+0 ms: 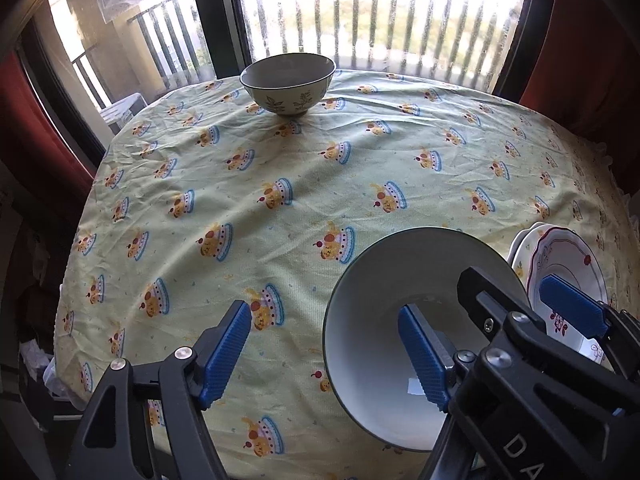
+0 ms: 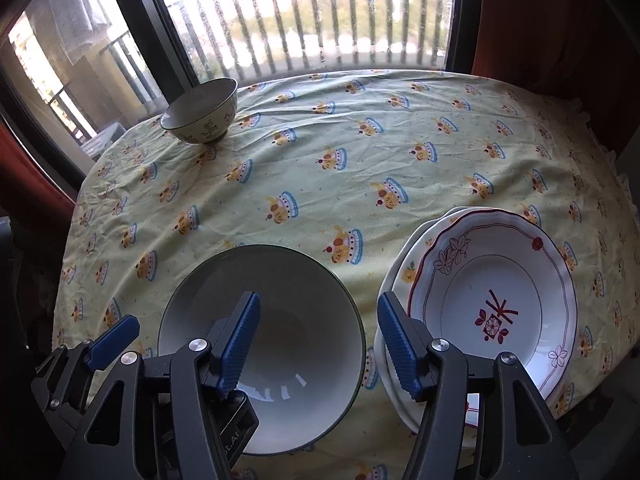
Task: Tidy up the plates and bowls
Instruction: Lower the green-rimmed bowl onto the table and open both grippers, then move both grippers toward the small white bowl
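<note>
A surface [image 2: 360, 152] draped in a pale yellow cloth printed with little cakes carries everything in view, and behind it a window [image 2: 320, 20] shows balcony railings. A large bowl [image 2: 280, 320], pale inside with a thin dark rim, sits upright on the cloth at the near edge. Just to its right lies a stack of plates [image 2: 496, 292]; the top one has a scalloped red-lined border, flower outlines and a dark red motif in the middle, and at least one more plate shows beneath it. A small bowl [image 1: 288, 80] with leaf sprigs painted on its side stands well apart at the far edge by the window. The left gripper [image 1: 324, 354] has its fingers spread open: the left finger [image 1: 226, 354] hangs over bare cloth outside the large bowl, the other over the bowl's inside, with the rim between them and nothing pressed. The right gripper [image 2: 320, 348] is likewise open and holds nothing, its left finger [image 2: 240, 344] over the large bowl's hollow and its right one over the near left edge of the plate stack
</note>
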Motion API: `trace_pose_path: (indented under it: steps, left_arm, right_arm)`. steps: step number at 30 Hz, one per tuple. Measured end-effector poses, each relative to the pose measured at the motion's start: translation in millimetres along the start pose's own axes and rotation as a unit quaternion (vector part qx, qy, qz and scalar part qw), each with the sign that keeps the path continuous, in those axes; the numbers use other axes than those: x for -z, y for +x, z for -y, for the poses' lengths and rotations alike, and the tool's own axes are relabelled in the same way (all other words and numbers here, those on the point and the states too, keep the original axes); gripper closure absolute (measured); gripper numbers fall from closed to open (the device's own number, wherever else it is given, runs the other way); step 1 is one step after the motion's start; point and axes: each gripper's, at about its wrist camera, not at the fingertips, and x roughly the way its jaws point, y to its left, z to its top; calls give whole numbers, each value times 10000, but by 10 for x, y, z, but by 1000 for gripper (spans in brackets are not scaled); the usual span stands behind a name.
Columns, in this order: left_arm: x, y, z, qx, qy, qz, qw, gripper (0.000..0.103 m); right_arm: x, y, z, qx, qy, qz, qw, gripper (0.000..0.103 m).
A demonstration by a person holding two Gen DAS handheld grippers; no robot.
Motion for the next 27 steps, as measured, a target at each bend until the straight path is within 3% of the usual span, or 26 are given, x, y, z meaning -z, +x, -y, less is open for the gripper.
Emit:
trace_pose_path:
  steps: [4, 9, 14, 19, 27]
  left_arm:
    - [-29, -104, -92, 67, -65, 181, 9998, 18]
    - [-86, -169, -243, -60, -181, 295, 9994, 12]
    - [-238, -141, -421, 45, -352, 207, 9992, 12]
    - [-534, -88, -548, 76, -332, 181, 9993, 12]
    - [-1189, 4, -780, 115, -209, 397, 9989, 12]
  right_arm:
    - [-58, -78, -92, -1, -165, 161, 9997, 22]
    - [-142, -79, -254, -69, -274, 171, 9995, 21]
    - [-293, -66, -452, -58, -385, 201, 9990, 21]
    - [-575, 0, -606, 14, -342, 74, 9994, 21]
    - [-1198, 102, -893, 29, -184, 271, 9995, 21]
